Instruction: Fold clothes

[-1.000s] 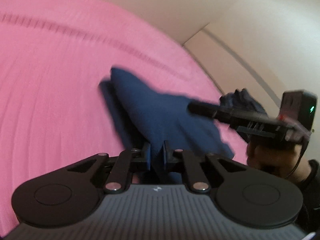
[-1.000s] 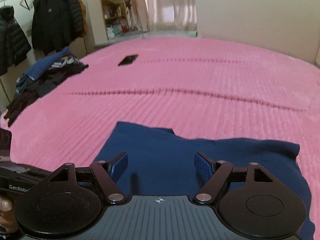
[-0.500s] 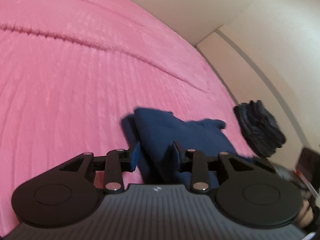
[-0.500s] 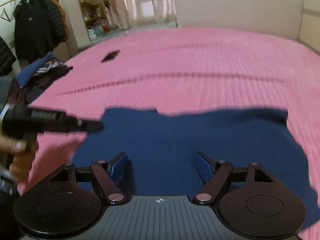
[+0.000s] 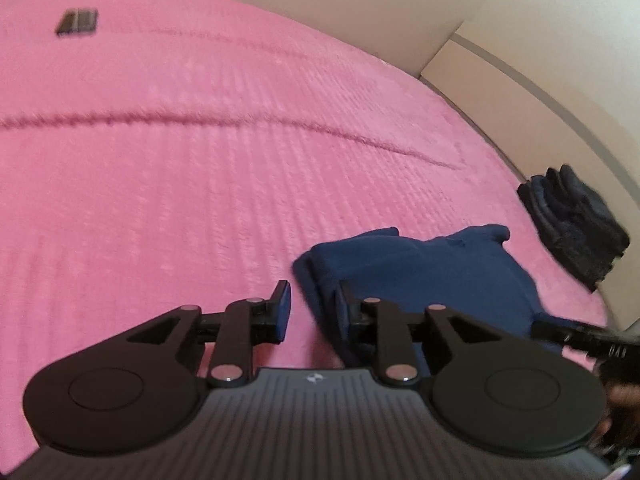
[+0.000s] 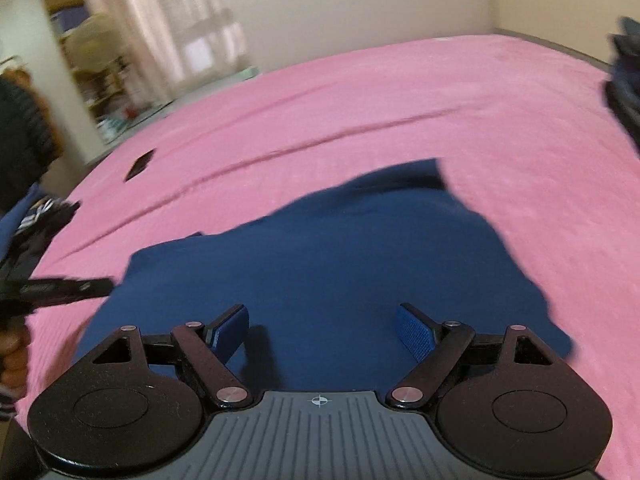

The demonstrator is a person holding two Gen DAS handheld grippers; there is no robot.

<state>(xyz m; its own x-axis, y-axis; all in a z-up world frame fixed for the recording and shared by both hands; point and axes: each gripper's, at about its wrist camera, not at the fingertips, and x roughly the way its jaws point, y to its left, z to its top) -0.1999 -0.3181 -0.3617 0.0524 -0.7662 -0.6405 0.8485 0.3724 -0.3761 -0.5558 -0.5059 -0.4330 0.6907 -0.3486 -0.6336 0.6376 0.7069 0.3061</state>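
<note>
Two hand-held grippers over blue garment (image 6: 320, 248): both released, right widening. Phone (image 5: 77, 22), dark stack (image 5: 572, 220) well apart.

We see a navy blue garment (image 6: 320, 248) on a pink ribbed bedspread (image 5: 200, 160); a dark charcoal folded stack (image 5: 572, 224) sits right of frame.

— counting on the pink bedspread (image 5: 200, 168): one navy garment (image 6: 328, 256) lying folded over, one small dark flat object (image 5: 77, 22) lying far off.

— adding one stack of dark folded clothes (image 5: 572, 220) sitting at the bed's edge, and one loose heap of clothes (image 6: 36, 220) showing at the opposite side.

— counting two grippers: left gripper (image 5: 310, 312) and right gripper (image 6: 322, 328), each carrying two blue-padded fingers.

— noting one curtained window (image 6: 192, 40); getting too blurred beyond that for counting.
</note>
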